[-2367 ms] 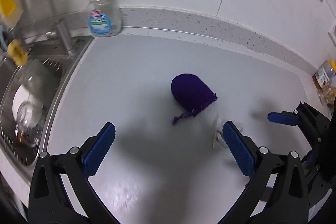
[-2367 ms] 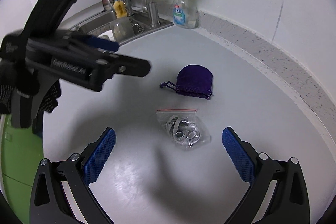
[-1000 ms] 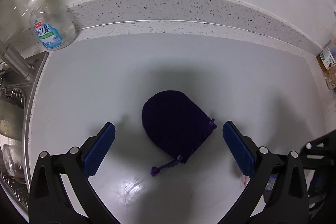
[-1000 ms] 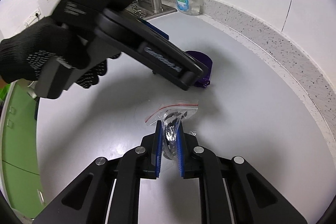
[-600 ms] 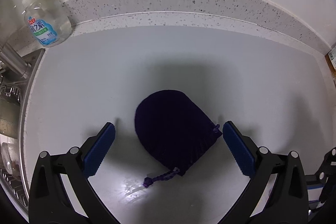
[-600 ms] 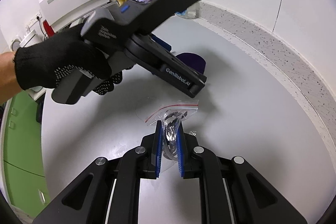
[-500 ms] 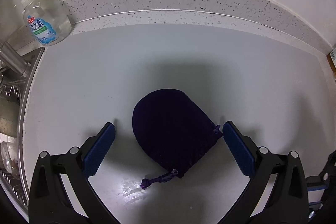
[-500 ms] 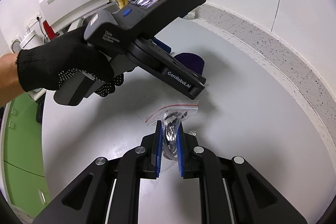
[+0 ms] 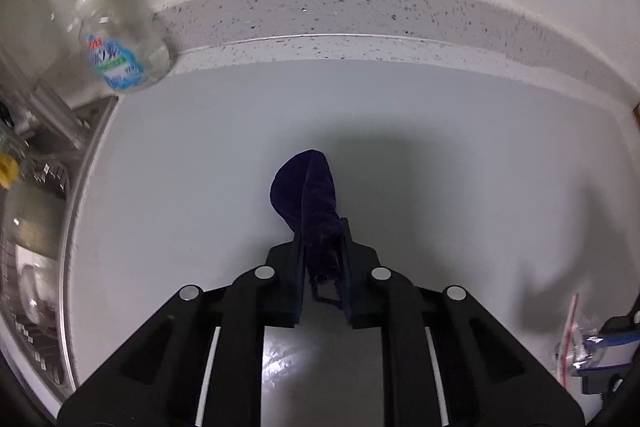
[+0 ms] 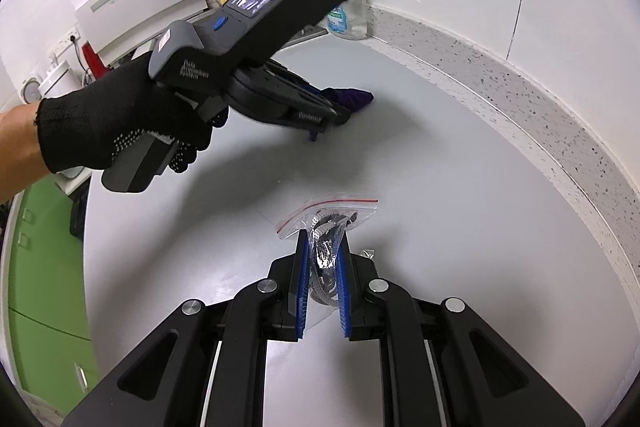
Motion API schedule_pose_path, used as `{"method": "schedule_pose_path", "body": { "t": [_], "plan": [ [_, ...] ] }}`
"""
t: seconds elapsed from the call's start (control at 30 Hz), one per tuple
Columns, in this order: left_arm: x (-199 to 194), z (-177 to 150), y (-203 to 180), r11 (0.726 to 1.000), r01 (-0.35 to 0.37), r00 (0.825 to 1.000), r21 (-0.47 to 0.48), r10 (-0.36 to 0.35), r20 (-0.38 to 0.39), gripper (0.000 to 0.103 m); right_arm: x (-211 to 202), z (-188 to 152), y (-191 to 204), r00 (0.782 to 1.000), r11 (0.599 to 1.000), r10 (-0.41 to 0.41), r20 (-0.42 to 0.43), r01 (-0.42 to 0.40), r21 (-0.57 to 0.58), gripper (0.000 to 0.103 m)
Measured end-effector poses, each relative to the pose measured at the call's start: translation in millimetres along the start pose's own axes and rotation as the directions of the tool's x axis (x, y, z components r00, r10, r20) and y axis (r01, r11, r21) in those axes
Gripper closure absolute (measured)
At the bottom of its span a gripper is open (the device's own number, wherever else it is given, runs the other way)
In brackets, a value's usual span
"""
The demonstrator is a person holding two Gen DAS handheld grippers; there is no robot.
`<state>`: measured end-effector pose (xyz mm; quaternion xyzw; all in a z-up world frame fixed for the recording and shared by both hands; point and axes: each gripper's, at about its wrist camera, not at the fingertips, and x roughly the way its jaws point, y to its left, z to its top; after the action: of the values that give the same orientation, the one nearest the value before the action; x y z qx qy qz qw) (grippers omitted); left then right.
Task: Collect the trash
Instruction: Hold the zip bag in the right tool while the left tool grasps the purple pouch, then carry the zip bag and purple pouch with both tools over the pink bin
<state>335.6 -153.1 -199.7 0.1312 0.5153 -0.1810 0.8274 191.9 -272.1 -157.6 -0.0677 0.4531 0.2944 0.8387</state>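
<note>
Velvety cloth pouch (image 9: 306, 195) (glossy smooth countertop (image 9: 460, 155))

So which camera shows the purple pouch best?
The left wrist view: the purple pouch sits centered, pinched in the left gripper. The right wrist view shows only its tip behind that gripper.

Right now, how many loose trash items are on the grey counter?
2. The dark purple velvet drawstring pouch is pinched in the left tool; the clear zip bag of foil scraps is pinched in the right tool. Others may lie outside these views.
</note>
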Motion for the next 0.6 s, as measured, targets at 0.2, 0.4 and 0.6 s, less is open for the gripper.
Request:
{"method": "schedule_pose_path", "body": {
  "t": [0.2,0.4,0.6],
  "plan": [
    [-12.6,-13.1,4.8,1.000,0.011,1.000,-0.022,-0.010,0.028,0.092,-5.0,2.1,2.8,1.000,1.000,0.002,0.015,-0.002,-0.010,0.091],
    [-55.8,-46.4,19.2,0.998,0.014,0.996,-0.067,-0.008,0.090,0.092,-11.2,6.1,20.0,0.999,0.999,0.006,0.036,-0.005,-0.037,0.091],
    [-104.3,-98.9,38.2,0.992,-0.006,0.991,-0.124,0.023,0.135,0.092,-16.0,9.2,53.3,0.998,0.997,0.025,0.055,-0.021,-0.072,0.091]
  ]
}}
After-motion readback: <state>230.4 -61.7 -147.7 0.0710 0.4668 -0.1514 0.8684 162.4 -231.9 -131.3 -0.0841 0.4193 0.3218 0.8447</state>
